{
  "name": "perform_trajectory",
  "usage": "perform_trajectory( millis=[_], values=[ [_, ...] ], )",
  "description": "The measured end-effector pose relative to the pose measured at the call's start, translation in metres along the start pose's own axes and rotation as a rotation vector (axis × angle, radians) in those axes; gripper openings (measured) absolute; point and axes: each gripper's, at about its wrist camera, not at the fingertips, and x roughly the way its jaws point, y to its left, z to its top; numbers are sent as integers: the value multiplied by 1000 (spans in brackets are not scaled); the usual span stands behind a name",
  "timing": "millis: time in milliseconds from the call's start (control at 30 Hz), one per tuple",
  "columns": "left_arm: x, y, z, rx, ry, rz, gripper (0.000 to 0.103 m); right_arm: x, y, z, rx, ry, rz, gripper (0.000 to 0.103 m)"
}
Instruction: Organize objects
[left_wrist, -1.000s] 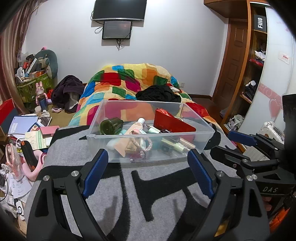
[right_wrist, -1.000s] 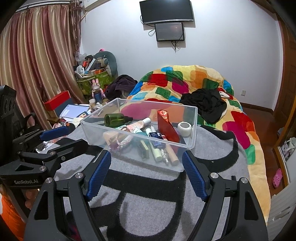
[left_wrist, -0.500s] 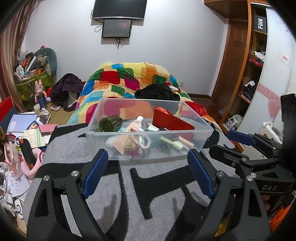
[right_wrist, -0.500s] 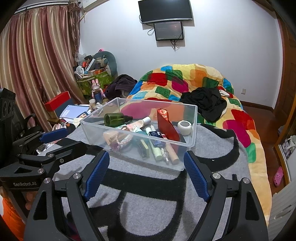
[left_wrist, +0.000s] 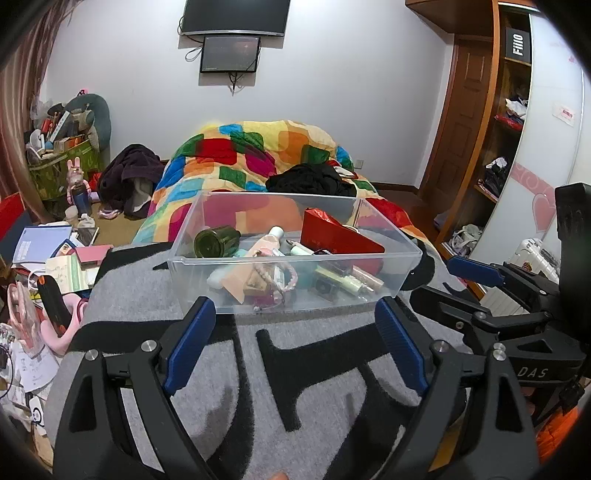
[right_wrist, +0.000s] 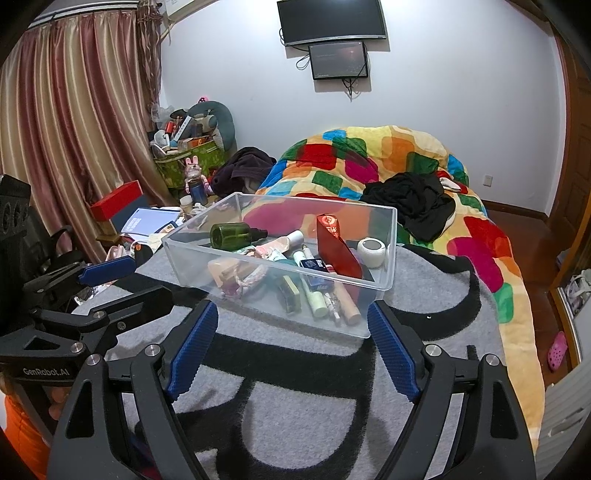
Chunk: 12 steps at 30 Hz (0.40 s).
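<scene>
A clear plastic bin (left_wrist: 404, 254) (right_wrist: 389, 236) rests on a grey and black blanket (left_wrist: 229, 384) (right_wrist: 295, 406). Inside lie a dark green bottle (left_wrist: 216, 242) (right_wrist: 234, 236), a red box (left_wrist: 336, 240) (right_wrist: 338, 251), a white tape roll (right_wrist: 373, 251), a beaded bracelet (left_wrist: 280, 280) and several cosmetic tubes. My left gripper (left_wrist: 295, 314) hovers open just short of the bin's near wall, nothing between its blue pads. My right gripper (right_wrist: 293, 319) is open too, at the bin's near corner. Each gripper shows at the edge of the other's view.
A colourful patchwork quilt (left_wrist: 255, 155) (right_wrist: 384, 155) with black clothing (left_wrist: 310, 181) (right_wrist: 417, 203) lies behind the bin. Books, papers and toys clutter the floor at left (left_wrist: 55, 258). A wooden wardrobe (left_wrist: 476, 110) stands at right, curtains (right_wrist: 66, 147) at left.
The right gripper's jaws have spread slightly wider. The bin and both hands stay where they were.
</scene>
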Motion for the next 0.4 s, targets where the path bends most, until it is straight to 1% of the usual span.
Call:
perform_trajectory(
  millis=[300, 367, 400],
  values=[
    [-4, 0, -1, -2, -17, 13, 90, 0, 2, -1, -2, 4, 1, 81],
    [-4, -1, 0, -1, -16, 9, 91, 1, 2, -1, -2, 6, 1, 81],
    [-4, -1, 0, -1, -14, 9, 93, 1, 2, -1, -1, 7, 1, 81]
  ],
)
